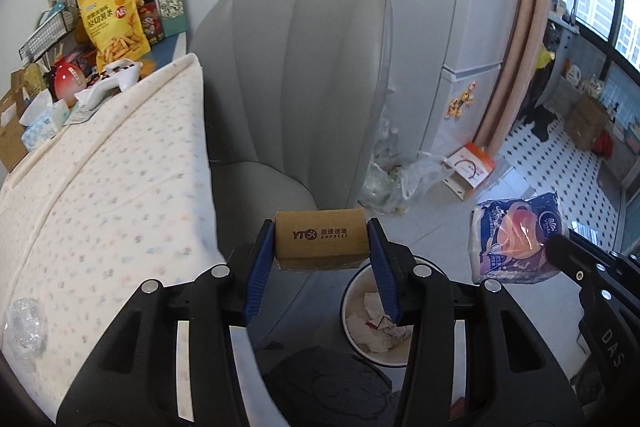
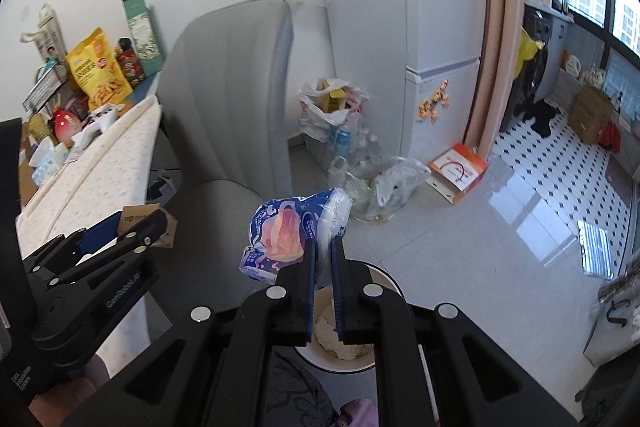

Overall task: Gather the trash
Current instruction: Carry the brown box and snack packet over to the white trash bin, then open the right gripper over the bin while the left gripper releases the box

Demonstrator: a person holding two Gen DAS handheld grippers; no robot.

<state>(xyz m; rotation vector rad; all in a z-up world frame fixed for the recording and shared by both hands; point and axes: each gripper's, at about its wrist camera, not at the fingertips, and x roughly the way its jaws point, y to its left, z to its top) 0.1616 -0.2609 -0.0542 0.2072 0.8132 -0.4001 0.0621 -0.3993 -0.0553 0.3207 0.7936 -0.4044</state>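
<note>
Brown cardboard box w/ dark "YTO EXPRESS" print [image 1: 321,241] is clamped between the blue pads of my left gripper [image 1: 321,247], jaws apart only as wide as the box, pads flat on both its ends; it hangs in the air in front of the grey padded armchair [image 1: 296,75]. My right gripper [image 2: 324,247] is pinched nearly closed on the edge of a crumpled blue-and-white plastic tissue wrapper w/ an orange pic on it [image 2: 286,233]; the wrapper sticks up and to the left from the fingers. Both grippers are side by side, apart, over the round white waste bin w/ dark rim [image 1: 352,291] on the floor, which has crumpled white paper inside. Box and wrapper are both above the bin, neither touching it. To my left is a cream polka-dot padded surface [image 1: 112,167] w/ a scrunched clear plastic bit [image 1: 24,323] near its front edge. Behind the chair: clear plastic bags of bottles [image 2: 360,171] by the white fridge [image 2: 440,27], plus an orange-and-white open carton [image 2: 458,171] on the floor.
</note>
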